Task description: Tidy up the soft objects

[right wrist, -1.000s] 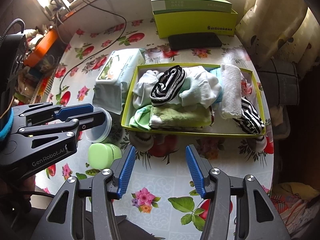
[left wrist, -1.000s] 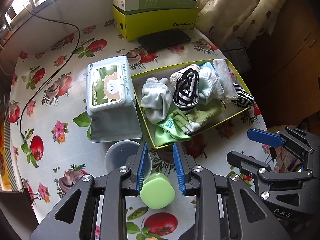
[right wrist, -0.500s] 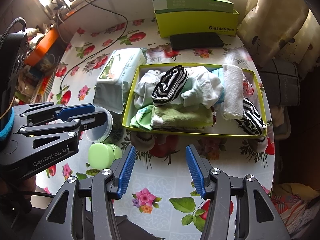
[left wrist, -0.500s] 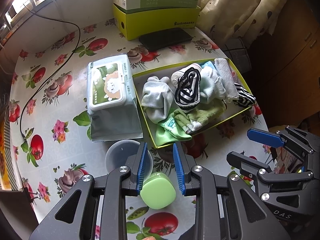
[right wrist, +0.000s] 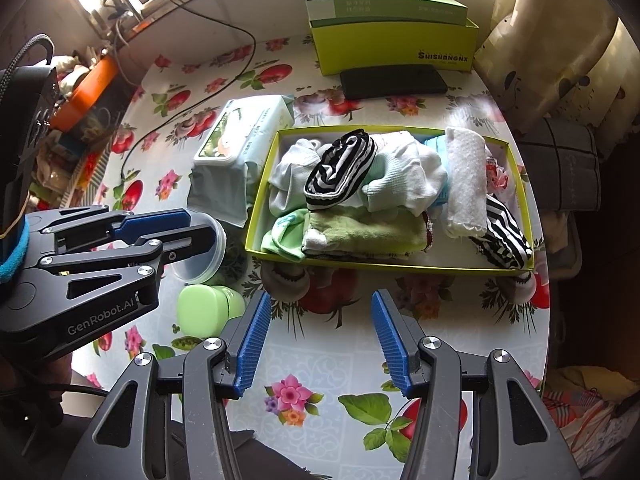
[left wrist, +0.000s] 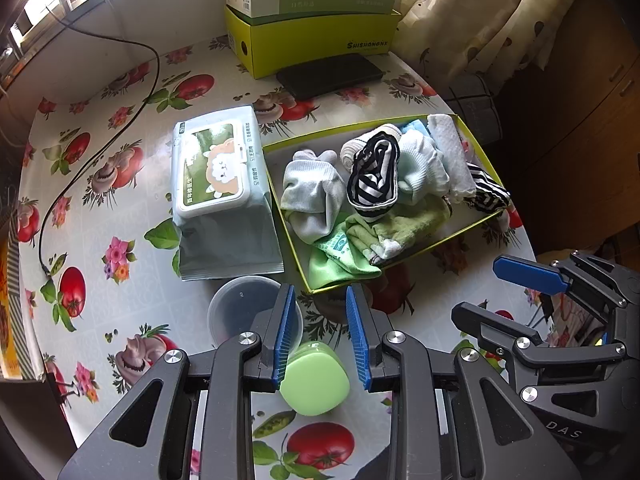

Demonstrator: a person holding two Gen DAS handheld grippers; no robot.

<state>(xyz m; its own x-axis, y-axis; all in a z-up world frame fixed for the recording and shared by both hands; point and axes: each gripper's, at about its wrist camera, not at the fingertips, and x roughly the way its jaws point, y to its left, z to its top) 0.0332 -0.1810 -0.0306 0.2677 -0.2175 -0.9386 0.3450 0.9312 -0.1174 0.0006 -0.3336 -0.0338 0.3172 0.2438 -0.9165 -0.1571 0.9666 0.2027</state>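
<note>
Now, left gripper: I am holding it partly open above the table, its blue pads apart and pressing on nothing.
Under the left gripper: a small green container is sitting on the table below the gap between the pads; from the right wrist view it is lying clear of the fingers, untouched.
Right gripper: I am keeping it released, jaws standing wide, gripping nothing, hovering over bare tablecloth near the tray's front wall.
Shallow green tray: it is lying on the table ahead of both grippers and is holding all the soft things.
Tray contents, left side: a pale grey sock is lying at the left end, with a light green cloth spilling over the near corner.
Tray contents, middle: a black-and-white striped piece is resting on top of the pile, beside a white sock, over an olive-green towel.
Tray contents, right side: a rolled white cloth is lying lengthwise, and a second striped piece is draping into the right near corner.
Clear plastic cup: it is standing just left of my left fingers; what it contains I cannot tell.
Wipes pack: it is lying just beside the tray's left wall.
Green boxes: two are stacked at the far edge, a dark flat case in front.
</note>
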